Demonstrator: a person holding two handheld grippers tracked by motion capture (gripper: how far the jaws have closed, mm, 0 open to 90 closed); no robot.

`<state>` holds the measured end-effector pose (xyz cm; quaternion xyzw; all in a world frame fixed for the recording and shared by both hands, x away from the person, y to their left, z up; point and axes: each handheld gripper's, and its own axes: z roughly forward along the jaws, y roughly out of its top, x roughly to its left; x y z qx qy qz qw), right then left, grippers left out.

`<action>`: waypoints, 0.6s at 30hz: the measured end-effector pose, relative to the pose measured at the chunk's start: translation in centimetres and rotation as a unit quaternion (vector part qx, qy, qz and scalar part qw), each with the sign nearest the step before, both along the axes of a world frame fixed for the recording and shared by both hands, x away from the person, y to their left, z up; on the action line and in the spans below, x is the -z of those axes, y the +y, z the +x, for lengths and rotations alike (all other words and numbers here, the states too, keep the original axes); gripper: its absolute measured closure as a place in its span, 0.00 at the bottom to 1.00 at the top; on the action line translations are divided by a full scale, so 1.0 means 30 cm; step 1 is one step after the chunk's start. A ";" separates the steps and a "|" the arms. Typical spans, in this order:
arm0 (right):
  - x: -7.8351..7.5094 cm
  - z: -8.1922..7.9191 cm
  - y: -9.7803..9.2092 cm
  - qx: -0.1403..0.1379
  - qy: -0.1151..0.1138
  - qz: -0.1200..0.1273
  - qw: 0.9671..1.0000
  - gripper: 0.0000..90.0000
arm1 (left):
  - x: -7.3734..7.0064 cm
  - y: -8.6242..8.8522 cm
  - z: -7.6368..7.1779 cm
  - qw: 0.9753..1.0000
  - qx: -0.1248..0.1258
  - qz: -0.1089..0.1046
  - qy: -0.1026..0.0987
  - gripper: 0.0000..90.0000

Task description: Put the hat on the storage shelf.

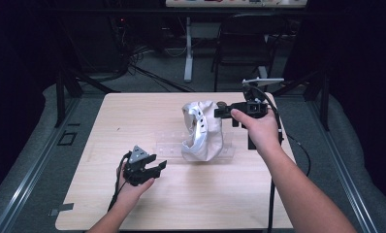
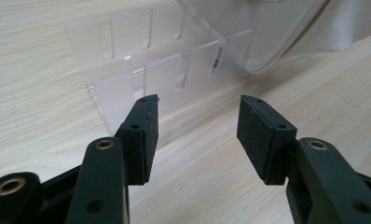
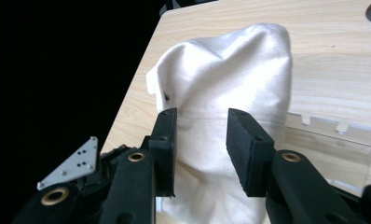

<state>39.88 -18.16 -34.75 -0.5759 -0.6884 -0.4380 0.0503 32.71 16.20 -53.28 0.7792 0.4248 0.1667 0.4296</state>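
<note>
The pale wooden tabletop [image 1: 108, 194] carries everything. Near its middle, running left to right, lies a clear plastic rack [image 1: 169, 143] with slotted dividers. It looks stiff, thin and slick, and I judge it light enough to skid if I nudge it. On its right end sits a white cloth bag [image 1: 201, 133], slumped and creased, with a strip of dark holes along one edge. It looks soft and light, and I expect it to fold wherever I pinch it, so a thick fold near the top is where I would take hold.

My right gripper [image 3: 200, 149] is at the bag's right side, fingers [image 3: 246, 149] parted and apparently holding nothing, cloth showing in the gap. My left gripper [image 2: 197, 135] rests nearer me, pointing toward the rack, fingers spread and empty.
</note>
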 end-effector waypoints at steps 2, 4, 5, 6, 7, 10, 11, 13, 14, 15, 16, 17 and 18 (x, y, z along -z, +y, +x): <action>0.009 -0.015 -0.023 0.004 -0.006 -0.006 1.000 0.71 | 0.001 0.008 0.004 1.000 -0.004 -0.003 0.003 0.54; 0.017 -0.025 -0.041 0.007 -0.006 -0.005 1.000 0.70 | 0.003 0.012 0.005 1.000 -0.006 -0.003 0.001 0.54; 0.017 -0.025 -0.041 0.007 -0.006 -0.005 1.000 0.70 | 0.003 0.012 0.005 1.000 -0.006 -0.003 0.001 0.54; 0.027 -0.036 -0.060 0.012 -0.010 -0.008 1.000 0.70 | 0.002 0.014 0.004 1.000 -0.006 -0.002 0.001 0.54; 0.031 -0.040 -0.067 0.014 -0.010 -0.008 1.000 0.69 | 0.002 0.016 0.002 1.000 -0.005 0.000 0.001 0.54; 0.042 -0.050 -0.087 0.019 -0.012 -0.009 1.000 0.68 | 0.003 0.019 -0.001 1.000 -0.005 0.001 0.000 0.54; 0.050 -0.057 -0.100 0.022 -0.015 -0.009 1.000 0.68 | 0.002 0.022 -0.003 1.000 -0.005 0.002 0.000 0.54; 0.062 -0.071 -0.123 0.029 -0.019 -0.008 0.999 0.67 | 0.002 0.029 -0.007 1.000 -0.006 0.000 0.002 0.54; 0.070 -0.085 -0.140 0.033 -0.024 -0.011 0.999 0.67 | 0.002 0.033 -0.009 1.000 -0.007 0.002 0.002 0.53; 0.074 -0.094 -0.147 0.035 -0.028 -0.017 0.999 0.66 | 0.004 0.036 -0.012 1.000 -0.008 -0.001 0.003 0.53; 0.074 -0.094 -0.147 0.035 -0.028 -0.017 0.999 0.66 | 0.006 0.040 -0.015 1.000 -0.008 0.000 0.003 0.53; 0.078 -0.103 -0.155 0.035 -0.033 -0.023 0.999 0.66 | 0.007 0.046 -0.018 1.000 -0.007 0.003 0.004 0.53; 0.085 -0.125 -0.170 0.036 -0.038 -0.025 0.998 0.66 | 0.010 0.054 -0.022 1.000 -0.008 0.004 0.002 0.53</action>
